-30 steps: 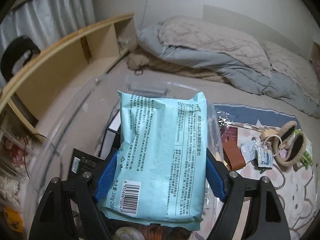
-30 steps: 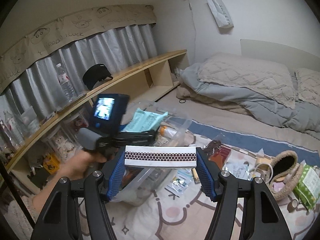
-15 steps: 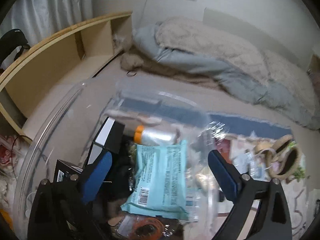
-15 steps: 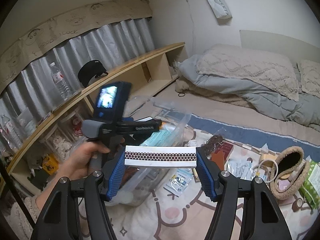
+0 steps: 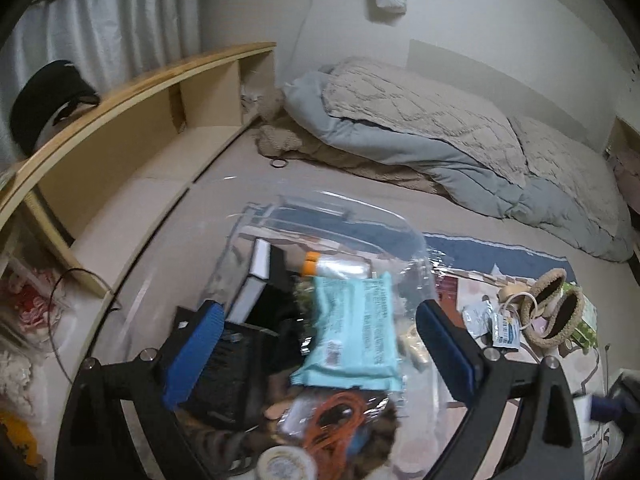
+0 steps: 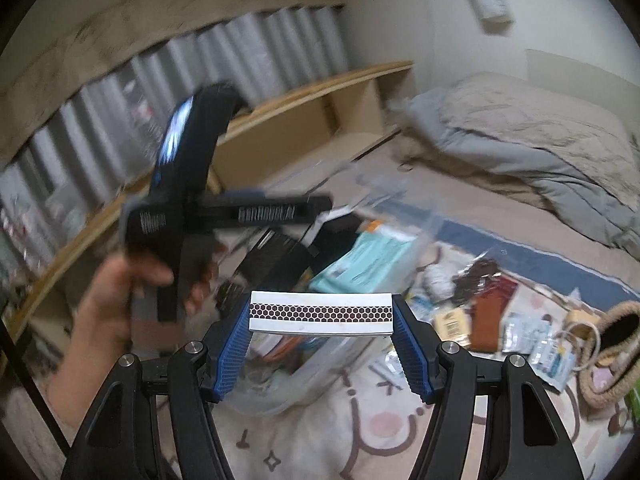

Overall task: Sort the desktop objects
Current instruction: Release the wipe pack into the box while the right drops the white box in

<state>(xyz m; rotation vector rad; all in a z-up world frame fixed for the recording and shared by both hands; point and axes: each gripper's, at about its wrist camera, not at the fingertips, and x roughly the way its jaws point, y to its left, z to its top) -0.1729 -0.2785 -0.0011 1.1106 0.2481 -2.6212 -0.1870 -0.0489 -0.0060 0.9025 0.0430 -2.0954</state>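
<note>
My left gripper (image 5: pixel 318 350) hangs open above a clear plastic bin (image 5: pixel 340 216). A pale teal wipes pack (image 5: pixel 354 334) lies loose inside the bin, on top of black boxes, an orange cord and a tube with an orange cap. In the right wrist view, my right gripper (image 6: pixel 322 318) is shut on a white matchbox (image 6: pixel 320 314) with a honeycomb striking strip, held level between the blue pads. The matchbox hovers over the near side of the bin (image 6: pixel 316 372), where the wipes pack (image 6: pixel 368 260) shows. A hand (image 6: pixel 116 288) holds the left gripper's handle (image 6: pixel 188 200), blurred.
Loose items lie on a patterned mat (image 6: pixel 360 432): sachets (image 6: pixel 540 344), a brown wallet-like thing (image 6: pixel 492 312), a woven basket (image 6: pixel 612 344). A wooden shelf (image 5: pixel 132 120) runs along the left. Grey and beige bedding (image 5: pixel 440 128) lies behind.
My left gripper opened and let go of the wipes pack, which dropped into the bin; the gripper then rose. The right gripper carried the matchbox lower and closer over the bin.
</note>
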